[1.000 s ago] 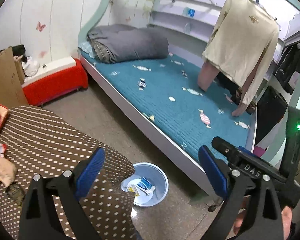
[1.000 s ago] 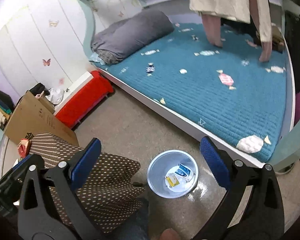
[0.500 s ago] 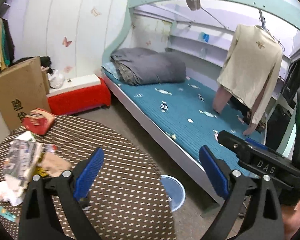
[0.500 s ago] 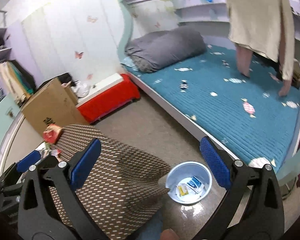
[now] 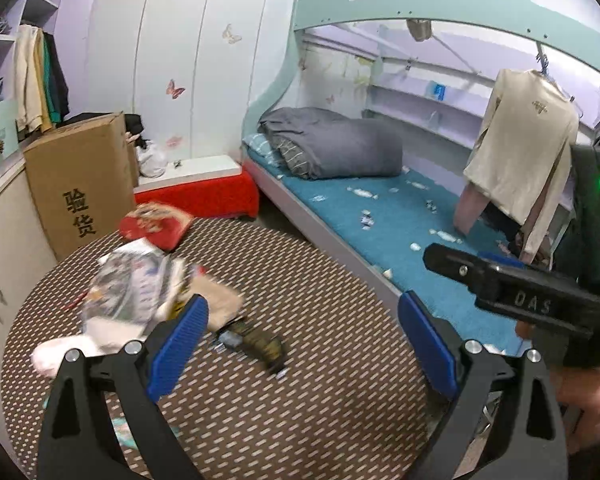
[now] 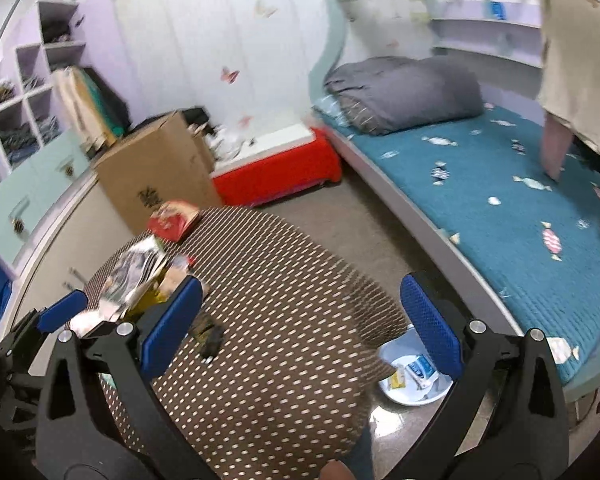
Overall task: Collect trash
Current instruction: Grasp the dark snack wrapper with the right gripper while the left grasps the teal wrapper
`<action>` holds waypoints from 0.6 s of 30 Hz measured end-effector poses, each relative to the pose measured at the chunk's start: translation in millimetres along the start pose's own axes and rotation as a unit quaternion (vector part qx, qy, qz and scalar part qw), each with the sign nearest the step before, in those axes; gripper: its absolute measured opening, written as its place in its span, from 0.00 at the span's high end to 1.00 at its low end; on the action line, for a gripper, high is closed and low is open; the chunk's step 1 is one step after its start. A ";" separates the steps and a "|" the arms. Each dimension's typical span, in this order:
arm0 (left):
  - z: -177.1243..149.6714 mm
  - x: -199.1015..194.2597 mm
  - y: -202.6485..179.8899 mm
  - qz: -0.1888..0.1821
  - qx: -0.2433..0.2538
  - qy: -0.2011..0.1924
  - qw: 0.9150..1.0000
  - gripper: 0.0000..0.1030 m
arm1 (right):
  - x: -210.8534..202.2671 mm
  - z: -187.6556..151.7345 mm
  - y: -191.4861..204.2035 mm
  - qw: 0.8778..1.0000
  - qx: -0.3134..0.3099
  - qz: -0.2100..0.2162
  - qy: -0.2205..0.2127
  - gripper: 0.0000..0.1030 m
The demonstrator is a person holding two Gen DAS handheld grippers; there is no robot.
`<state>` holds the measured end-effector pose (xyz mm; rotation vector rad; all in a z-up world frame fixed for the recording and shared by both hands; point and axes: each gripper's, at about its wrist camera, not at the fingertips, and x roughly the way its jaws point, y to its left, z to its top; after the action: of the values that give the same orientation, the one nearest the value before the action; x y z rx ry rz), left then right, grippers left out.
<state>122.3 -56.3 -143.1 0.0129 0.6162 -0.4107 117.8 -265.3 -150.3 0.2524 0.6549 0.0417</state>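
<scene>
Both sets of jaws stand wide apart and hold nothing. The left gripper [image 5: 302, 336] hovers over the bench [image 5: 320, 380]; the trash pile [image 5: 140, 292] lies just beyond its left jaw, and a dark wrapper [image 5: 260, 345] sits between the jaws, a little ahead. The right gripper [image 6: 300, 324] hangs above the bench too, with the bin [image 6: 414, 376] on the floor below its right jaw.

Risks, as I judge them: the loose, overlapping pile may scatter if a jaw sweeps in sideways. Flat wrappers may slip from the pads. The bin sits partly under the bench edge, so a drop may miss it.
</scene>
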 end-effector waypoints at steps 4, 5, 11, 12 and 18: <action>-21.9 -6.2 33.1 0.019 -0.001 0.019 1.000 0.09 | 31.9 -14.6 27.7 0.998 -0.027 0.026 0.041 0.06; -26.5 -7.7 40.6 0.023 -0.002 0.023 0.999 0.09 | 39.3 -18.3 33.4 0.998 -0.033 0.030 0.050 0.06; -55.9 -13.0 83.1 0.048 0.013 0.049 0.998 0.09 | 90.5 -42.0 63.1 0.990 -0.071 0.050 0.107 0.06; -61.6 -14.5 90.6 0.052 0.019 0.055 0.997 0.09 | 96.5 -44.3 67.5 0.990 -0.075 0.051 0.112 0.06; -80.8 -14.6 119.8 0.061 0.068 0.084 0.992 0.09 | 131.6 -52.8 88.7 0.983 -0.107 0.053 0.139 0.21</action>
<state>111.7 69.9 -214.2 0.2164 0.7489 -0.3347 193.8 -152.4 -247.4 0.0731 0.9071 0.2525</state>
